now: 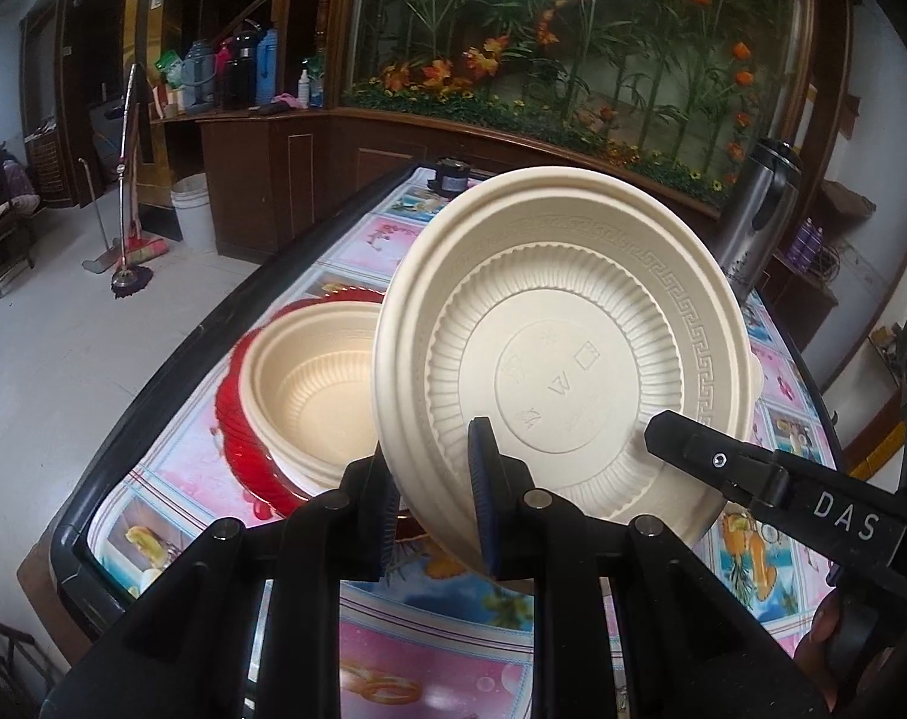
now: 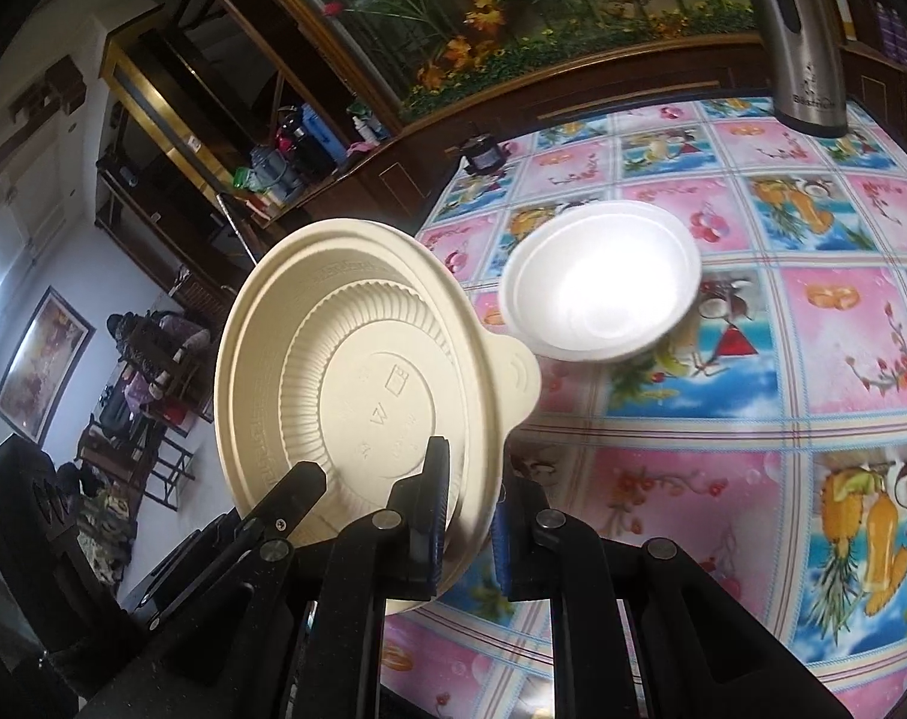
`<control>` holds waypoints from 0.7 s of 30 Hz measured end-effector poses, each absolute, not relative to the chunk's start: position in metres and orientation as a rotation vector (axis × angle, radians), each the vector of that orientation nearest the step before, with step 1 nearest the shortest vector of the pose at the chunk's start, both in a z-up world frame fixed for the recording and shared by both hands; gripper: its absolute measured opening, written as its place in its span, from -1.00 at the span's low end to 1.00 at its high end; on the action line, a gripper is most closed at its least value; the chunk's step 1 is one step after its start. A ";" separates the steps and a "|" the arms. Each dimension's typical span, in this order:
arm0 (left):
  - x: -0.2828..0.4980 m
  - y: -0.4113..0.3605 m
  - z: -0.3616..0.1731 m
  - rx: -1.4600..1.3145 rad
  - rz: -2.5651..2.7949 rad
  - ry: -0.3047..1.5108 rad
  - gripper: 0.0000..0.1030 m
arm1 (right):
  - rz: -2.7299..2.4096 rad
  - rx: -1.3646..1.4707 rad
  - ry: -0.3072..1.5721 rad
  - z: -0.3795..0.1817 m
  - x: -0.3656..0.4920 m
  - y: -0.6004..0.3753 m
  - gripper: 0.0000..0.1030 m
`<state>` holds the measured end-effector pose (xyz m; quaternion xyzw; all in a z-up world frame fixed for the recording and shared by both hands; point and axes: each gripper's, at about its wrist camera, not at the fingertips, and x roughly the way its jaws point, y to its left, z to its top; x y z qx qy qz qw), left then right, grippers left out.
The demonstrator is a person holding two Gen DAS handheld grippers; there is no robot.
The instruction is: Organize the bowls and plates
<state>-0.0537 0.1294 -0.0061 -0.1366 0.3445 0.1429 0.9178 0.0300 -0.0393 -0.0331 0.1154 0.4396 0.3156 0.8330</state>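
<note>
Left wrist view: left gripper (image 1: 432,494) pinches rim of tilted beige bowl (image 1: 564,353); right gripper (image 2: 471,515) pinches same rim
Risk: bowl twists/slips if grips diverge; may knock bowl on red plate (image 1: 231,419)

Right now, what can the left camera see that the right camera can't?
Only the left wrist view shows the second beige bowl sitting on the red plate. Only the right wrist view shows the white bowl on the tablecloth. Both show the lifted beige bowl, tilted on edge and pinched at its rim by the left gripper and the right gripper, plus the steel flask.
</note>
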 end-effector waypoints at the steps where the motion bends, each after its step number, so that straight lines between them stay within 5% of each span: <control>1: -0.054 0.132 -0.005 -0.282 0.298 0.704 -0.63 | 0.674 0.240 0.929 -0.031 0.030 -0.036 -0.76; 21: -0.060 0.168 0.001 -0.313 0.380 0.699 -0.63 | 0.764 0.188 0.961 -0.018 0.036 0.017 -0.74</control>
